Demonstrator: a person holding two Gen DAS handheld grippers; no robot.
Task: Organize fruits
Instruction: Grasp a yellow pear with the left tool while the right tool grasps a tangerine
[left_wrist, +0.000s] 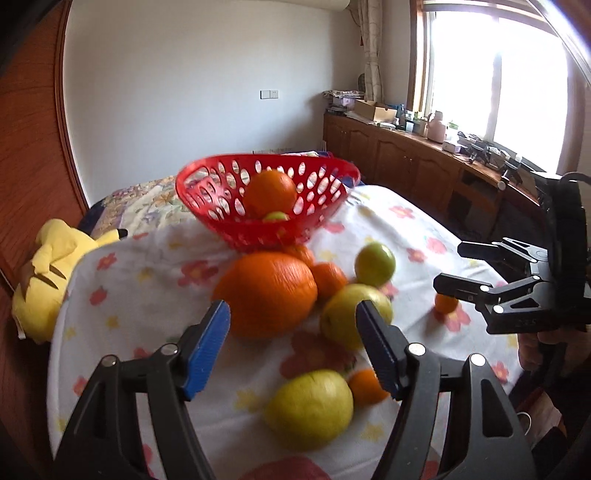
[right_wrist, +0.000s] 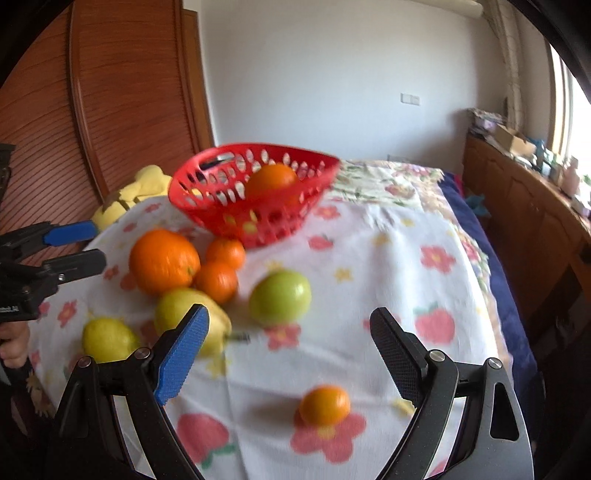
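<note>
A red perforated basket (left_wrist: 328, 206) (right_wrist: 207, 206) sits on the flowered cloth and holds an orange (left_wrist: 270, 194) (right_wrist: 271, 181) and a small green fruit (left_wrist: 276, 217). In front of it lie a big orange (left_wrist: 266, 293) (right_wrist: 164, 260), small oranges (right_wrist: 218, 280), yellow-green fruits (left_wrist: 310, 404) (right_wrist: 107, 339) and a green fruit (right_wrist: 280, 301). One small orange (right_wrist: 324, 404) lies apart. My left gripper (left_wrist: 293, 328) is open and empty above the big orange. My right gripper (right_wrist: 290, 345) is open and empty above the lone small orange.
A yellow plush toy (left_wrist: 55, 273) lies at the cloth's left edge by a wooden wardrobe (right_wrist: 110, 103). A wooden cabinet (left_wrist: 424, 158) with clutter runs under the window on the right. The flowered cloth (right_wrist: 388, 251) covers a bed.
</note>
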